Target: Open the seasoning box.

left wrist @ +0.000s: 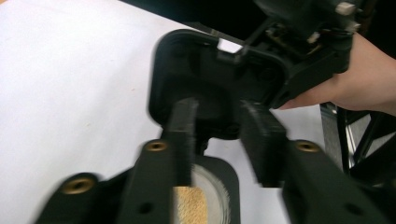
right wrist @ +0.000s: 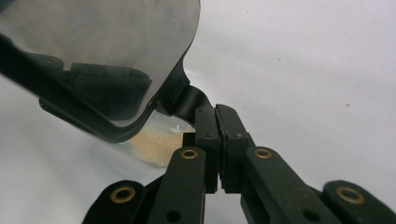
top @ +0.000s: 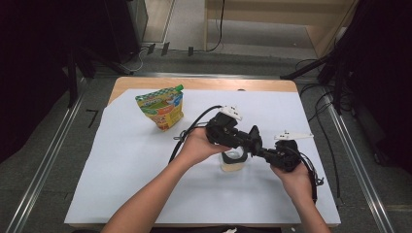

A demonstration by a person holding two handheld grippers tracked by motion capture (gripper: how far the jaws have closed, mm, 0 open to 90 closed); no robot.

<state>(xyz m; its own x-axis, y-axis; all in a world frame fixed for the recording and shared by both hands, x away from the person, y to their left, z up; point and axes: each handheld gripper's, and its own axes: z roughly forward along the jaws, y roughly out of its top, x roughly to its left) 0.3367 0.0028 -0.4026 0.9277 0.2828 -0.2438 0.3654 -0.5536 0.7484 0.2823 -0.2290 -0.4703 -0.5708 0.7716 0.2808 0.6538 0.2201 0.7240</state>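
Note:
A small clear container (top: 232,164) with beige grains in it stands on the white sheet (top: 145,170). Its clear lid (right wrist: 116,46) has a black rim and is tilted up over the container (right wrist: 156,144). My right gripper (right wrist: 218,126) is shut on the lid's black tab (right wrist: 189,100); from above, the right gripper (top: 256,151) comes in from the right. My left gripper (left wrist: 224,135) points at the lid's black frame (left wrist: 187,60) from the other side. Its jaws stand apart, with the container (left wrist: 205,196) below them. From above, the left gripper (top: 248,141) meets the right one over the container.
A colourful stand-up pouch (top: 161,108) with a green cap stands at the back left of the sheet. The wooden table edge (top: 204,83) runs behind it. Cables trail from both grippers. Dark stands and cables line the floor on both sides.

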